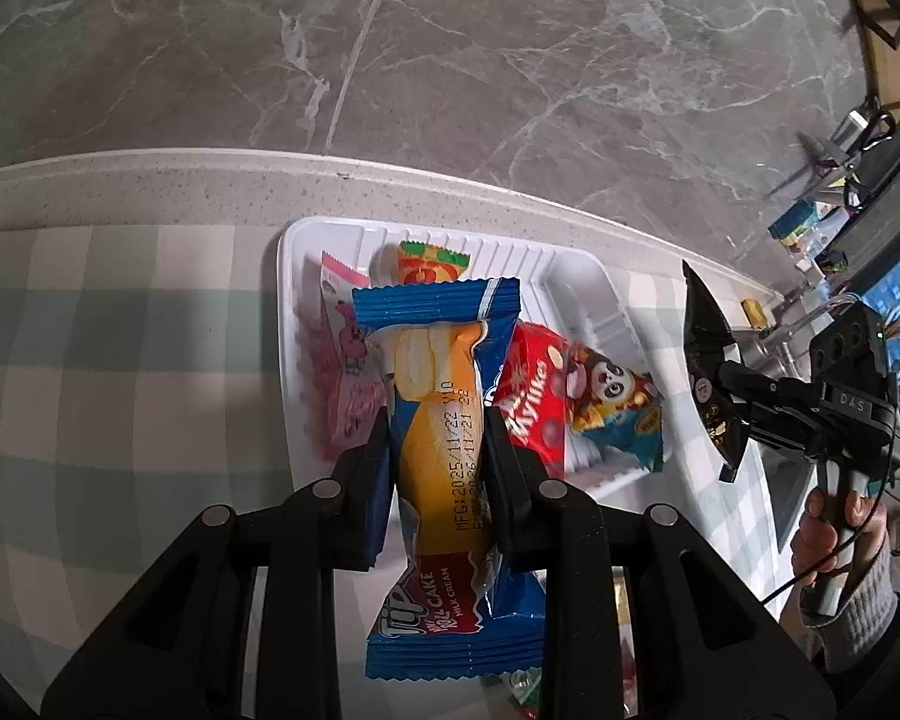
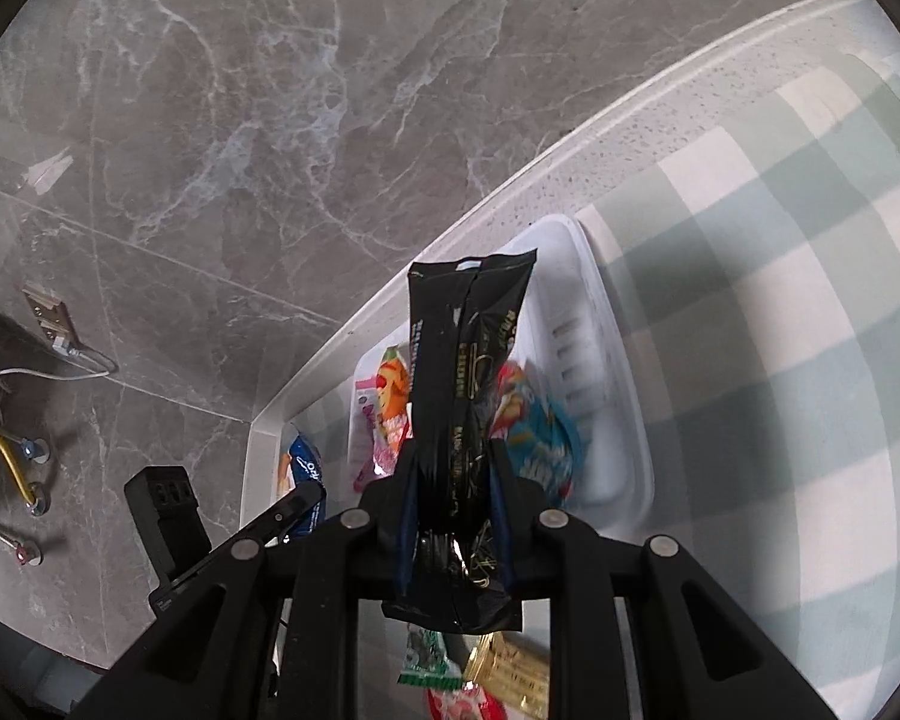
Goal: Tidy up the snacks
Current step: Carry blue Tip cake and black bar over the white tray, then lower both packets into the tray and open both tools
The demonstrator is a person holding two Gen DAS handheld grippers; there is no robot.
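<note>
With the left gripper (image 1: 435, 450) clamped on the roll cake packet (image 1: 444, 438) over the white tray (image 1: 306, 234), lower it flat; the right gripper (image 2: 453, 492), beside the tray, pinches a black packet (image 2: 465, 372).

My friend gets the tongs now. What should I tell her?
Left tongs: shut on the blue roll cake pack, held above the white tray.
Right tongs: shut on the black packet, also over the tray.
Done: pink, orange, red and panda packs lie in the tray.
Left: put both held snacks in, then the green pack and gold pack lying outside it.
</note>
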